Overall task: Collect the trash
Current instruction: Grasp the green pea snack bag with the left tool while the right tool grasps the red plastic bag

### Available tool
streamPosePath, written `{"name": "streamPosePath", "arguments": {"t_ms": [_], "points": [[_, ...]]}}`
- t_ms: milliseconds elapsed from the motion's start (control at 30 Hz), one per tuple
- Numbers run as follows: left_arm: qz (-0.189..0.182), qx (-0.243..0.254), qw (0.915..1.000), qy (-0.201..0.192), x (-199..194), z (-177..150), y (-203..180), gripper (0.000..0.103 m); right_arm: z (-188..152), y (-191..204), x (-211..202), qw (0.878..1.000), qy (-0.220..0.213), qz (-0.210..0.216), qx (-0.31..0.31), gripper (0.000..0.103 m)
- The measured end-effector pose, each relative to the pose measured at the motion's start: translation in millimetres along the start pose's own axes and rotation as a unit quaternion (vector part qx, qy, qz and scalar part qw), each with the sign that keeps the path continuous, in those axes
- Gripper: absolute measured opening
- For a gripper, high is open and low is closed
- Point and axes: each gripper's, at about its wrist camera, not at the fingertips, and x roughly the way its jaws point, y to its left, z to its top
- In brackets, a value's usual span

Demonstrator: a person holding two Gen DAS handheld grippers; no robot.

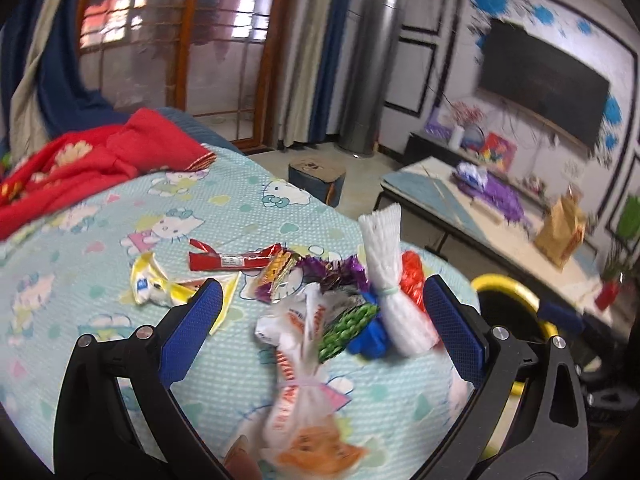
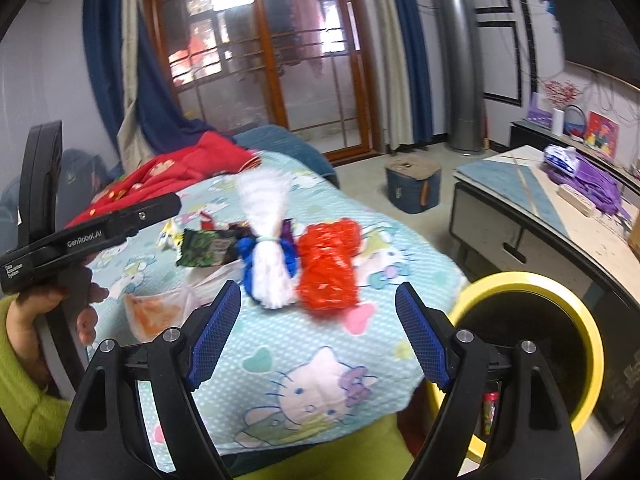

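Observation:
Trash lies in a pile on a Hello Kitty sheet (image 1: pixel 100 216). In the left wrist view I see a white foam net (image 1: pixel 390 276), a red plastic bag (image 1: pixel 413 276), a blue piece (image 1: pixel 370 336), a green wrapper (image 1: pixel 346 326), a purple foil wrapper (image 1: pixel 332 270), a red wrapper (image 1: pixel 232 258), a yellow wrapper (image 1: pixel 160 284) and a clear printed bag (image 1: pixel 300 368). My left gripper (image 1: pixel 320 312) is open, its fingers either side of the pile. My right gripper (image 2: pixel 320 308) is open, just short of the red bag (image 2: pixel 328 264) and foam net (image 2: pixel 270 240).
A black bin with a yellow rim (image 2: pixel 532 344) stands at the sheet's right edge. A red blanket (image 1: pixel 80 160) lies at the far left. A low table (image 2: pixel 540 208) with purple cloth is to the right. A blue stool (image 2: pixel 414 188) stands on the floor.

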Motion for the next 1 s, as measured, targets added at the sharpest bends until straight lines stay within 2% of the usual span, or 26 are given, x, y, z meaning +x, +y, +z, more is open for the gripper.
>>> {"name": "streamPosePath", "arguments": {"t_ms": [33,133,433,533,767,867,900,1000], "points": [[-0.004,0.009,0.9999,0.002,0,-1,0,0.091,1,3,5,1.0,0.007,0.006,-0.006,0.077],[-0.023,0.022,0.9994,0.016,2,-4,2,0.081,1,8,21,0.999,0.026,0.019,-0.009,0.075],[-0.057,0.04,0.9959,0.057,23,-17,-5,0.059,2,21,47,0.997,0.058,0.036,-0.04,0.058],[-0.059,0.038,0.9956,0.063,30,-19,-4,0.053,3,16,53,0.997,0.061,0.026,-0.033,0.058],[-0.06,0.029,0.9948,0.077,43,-25,-1,0.028,-1,-6,70,0.996,0.085,-0.009,0.008,0.051],[-0.063,0.025,0.9945,0.079,45,-26,-1,0.017,-5,-14,74,0.995,0.093,-0.01,0.026,0.04],[-0.066,0.023,0.9943,0.08,45,-26,-1,0.016,-6,-16,75,0.995,0.096,-0.009,0.032,0.031],[-0.069,0.02,0.9943,0.078,45,-27,0,0.013,-10,-20,74,0.994,0.099,-0.008,0.038,0.015]]}}
